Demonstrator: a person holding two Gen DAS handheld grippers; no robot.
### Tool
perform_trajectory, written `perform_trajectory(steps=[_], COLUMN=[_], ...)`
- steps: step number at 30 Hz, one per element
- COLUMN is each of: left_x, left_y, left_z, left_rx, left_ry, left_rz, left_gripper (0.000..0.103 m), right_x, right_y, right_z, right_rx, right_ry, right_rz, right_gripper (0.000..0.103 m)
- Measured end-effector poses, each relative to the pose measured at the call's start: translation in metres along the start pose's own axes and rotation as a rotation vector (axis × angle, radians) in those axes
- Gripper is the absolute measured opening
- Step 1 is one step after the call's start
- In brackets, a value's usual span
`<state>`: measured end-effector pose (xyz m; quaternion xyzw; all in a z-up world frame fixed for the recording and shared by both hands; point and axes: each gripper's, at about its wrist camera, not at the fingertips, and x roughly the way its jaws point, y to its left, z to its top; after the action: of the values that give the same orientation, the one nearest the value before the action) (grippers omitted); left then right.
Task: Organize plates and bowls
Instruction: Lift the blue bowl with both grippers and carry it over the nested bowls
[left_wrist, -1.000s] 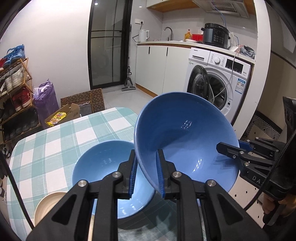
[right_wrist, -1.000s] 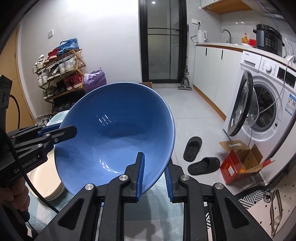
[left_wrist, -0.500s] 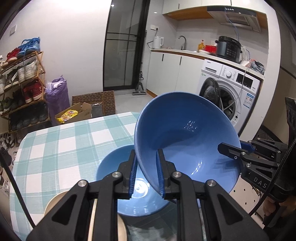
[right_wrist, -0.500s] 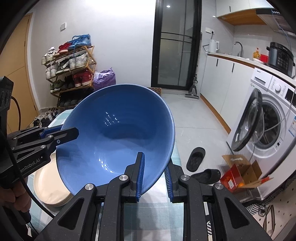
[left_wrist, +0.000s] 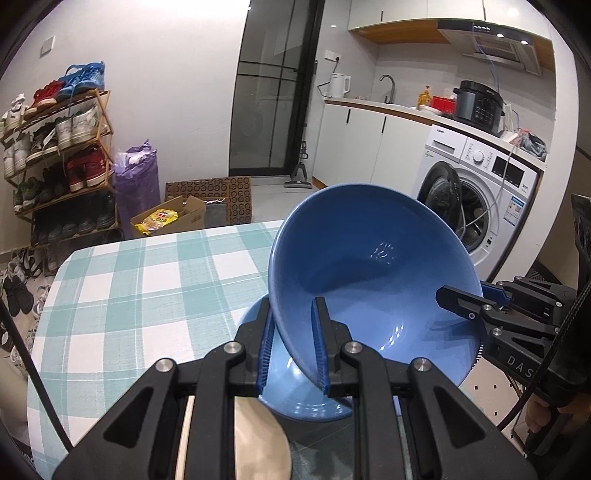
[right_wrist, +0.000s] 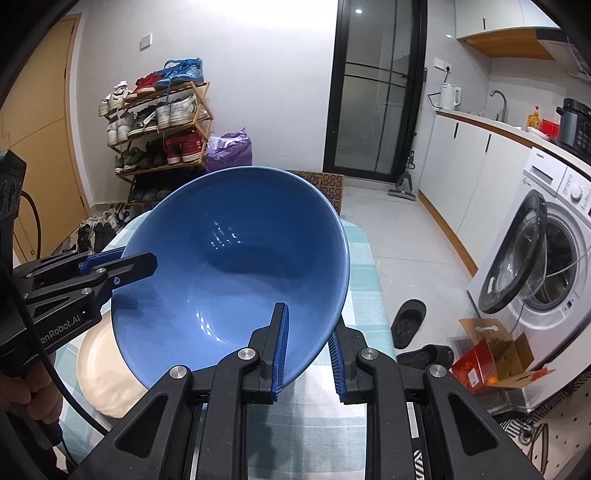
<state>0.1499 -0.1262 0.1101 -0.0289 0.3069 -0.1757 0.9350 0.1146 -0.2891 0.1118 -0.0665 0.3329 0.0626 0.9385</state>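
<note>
Both grippers are clenched on one large blue bowl (left_wrist: 373, 280): the left gripper (left_wrist: 293, 345) pinches its near rim, the right gripper (right_wrist: 308, 347) the opposite rim. The bowl is tilted above a second blue bowl (left_wrist: 291, 387), perhaps not touching it, beside a cream plate (right_wrist: 107, 365) on the checkered table (left_wrist: 147, 280).

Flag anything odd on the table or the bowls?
Nothing damaged or spilled. The big blue bowl is steeply tilted, gripped at opposite rim edges by left tongs and right tongs, above a second blue bowl on the checked table.
</note>
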Motion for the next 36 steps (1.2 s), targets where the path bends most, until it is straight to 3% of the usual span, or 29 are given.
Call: perform_trajectory(steps=[36], left_x=[0.038], left_y=[0.033], left_z=[-0.027], left_rx=[-0.056], left_ry=[0.096], left_rz=[0.038], left_gripper=[0.018], right_x=[0.073], right_y=[0.038], right_z=[-0.001], right_rx=[-0.050], right_ry=[0.114], right_rz=[0.012], right_gripper=[0.021])
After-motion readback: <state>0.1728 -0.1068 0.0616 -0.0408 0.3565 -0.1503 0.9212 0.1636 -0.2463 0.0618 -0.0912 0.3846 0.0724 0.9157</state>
